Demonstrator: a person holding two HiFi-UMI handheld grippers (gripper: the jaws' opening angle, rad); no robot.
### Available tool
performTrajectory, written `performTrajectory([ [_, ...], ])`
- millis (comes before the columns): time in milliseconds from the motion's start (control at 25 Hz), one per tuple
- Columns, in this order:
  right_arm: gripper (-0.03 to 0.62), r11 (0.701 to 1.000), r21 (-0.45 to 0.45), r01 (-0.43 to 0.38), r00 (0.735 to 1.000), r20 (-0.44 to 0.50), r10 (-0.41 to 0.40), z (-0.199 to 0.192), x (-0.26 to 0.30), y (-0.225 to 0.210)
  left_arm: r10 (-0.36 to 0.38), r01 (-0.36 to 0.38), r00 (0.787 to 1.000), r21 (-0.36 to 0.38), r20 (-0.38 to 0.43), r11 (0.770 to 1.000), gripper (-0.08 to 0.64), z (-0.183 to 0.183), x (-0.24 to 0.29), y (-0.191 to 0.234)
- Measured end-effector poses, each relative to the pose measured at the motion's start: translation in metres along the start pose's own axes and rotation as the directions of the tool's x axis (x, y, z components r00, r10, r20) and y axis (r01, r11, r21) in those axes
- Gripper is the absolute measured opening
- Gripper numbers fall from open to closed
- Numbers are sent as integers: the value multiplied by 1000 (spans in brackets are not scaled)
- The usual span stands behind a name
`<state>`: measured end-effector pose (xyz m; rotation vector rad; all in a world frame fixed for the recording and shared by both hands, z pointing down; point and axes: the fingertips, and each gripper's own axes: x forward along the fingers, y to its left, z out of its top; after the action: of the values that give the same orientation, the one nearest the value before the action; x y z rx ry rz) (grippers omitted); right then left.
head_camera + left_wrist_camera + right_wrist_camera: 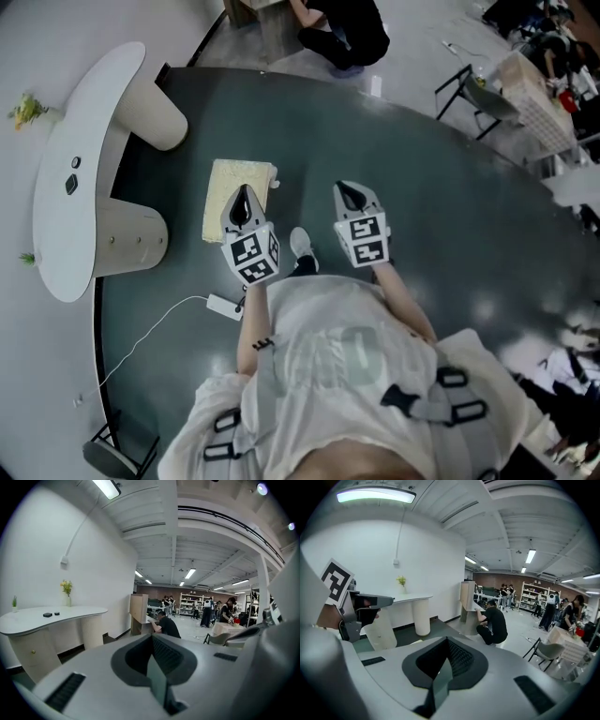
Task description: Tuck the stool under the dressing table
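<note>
The white kidney-shaped dressing table [84,159] stands at the left on two cream cylinder legs; it also shows at the left of the left gripper view [51,616] and further off in the right gripper view [412,599]. A pale yellow square stool [246,173] stands on the dark carpet to its right, clear of the table. My left gripper [244,194] is shut and empty, its tip over the stool's near side. My right gripper [352,192] is shut too, empty, over bare carpet to the right of the stool. Both sets of jaws [151,639] [446,641] stand together.
A white adapter [223,307] with its cable lies on the carpet [450,225] by my feet. Small black items [71,183] and a plant [28,110] sit on the table. A person crouches [342,33] at the back. A folding chair [478,94] stands back right.
</note>
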<state>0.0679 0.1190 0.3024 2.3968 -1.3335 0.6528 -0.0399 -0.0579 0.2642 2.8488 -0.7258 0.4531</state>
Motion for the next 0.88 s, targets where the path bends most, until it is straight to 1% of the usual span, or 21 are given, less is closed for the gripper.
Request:
performTrajectory([
  [160, 3, 1000, -9, -21, 1000, -5, 21, 26, 45, -2, 16, -16, 1000, -19, -9, 1000, 3, 7, 36, 23],
  [280, 3, 999, 16, -40, 999, -8, 40, 40, 78, -5, 31, -31, 999, -16, -11, 999, 3, 14, 59, 39],
  [360, 3, 998, 27, -57, 998, -12, 57, 47, 99, -2, 43, -43, 999, -12, -3, 999, 3, 20, 70, 49],
  [440, 3, 997, 17, -81, 997, -9, 81, 55, 116, 4, 63, -63, 998, -12, 9, 998, 3, 27, 77, 61],
  [600, 3, 990, -22, -142, 990, -15, 142, 68, 141, 18, 130, -130, 992, -35, 2, 991, 3, 27, 83, 83],
  [720, 3, 979, -53, -196, 981, -12, 195, 83, 163, 25, 191, -191, 982, -57, -5, 980, 3, 26, 88, 97],
  [800, 3, 965, -89, -248, 969, -12, 248, 96, 181, 30, 249, -248, 969, -76, -4, 966, 3, 27, 89, 107],
  [880, 3, 942, -131, -309, 951, -21, 309, 108, 200, 38, 314, -313, 950, -100, -7, 945, 3, 29, 89, 117],
])
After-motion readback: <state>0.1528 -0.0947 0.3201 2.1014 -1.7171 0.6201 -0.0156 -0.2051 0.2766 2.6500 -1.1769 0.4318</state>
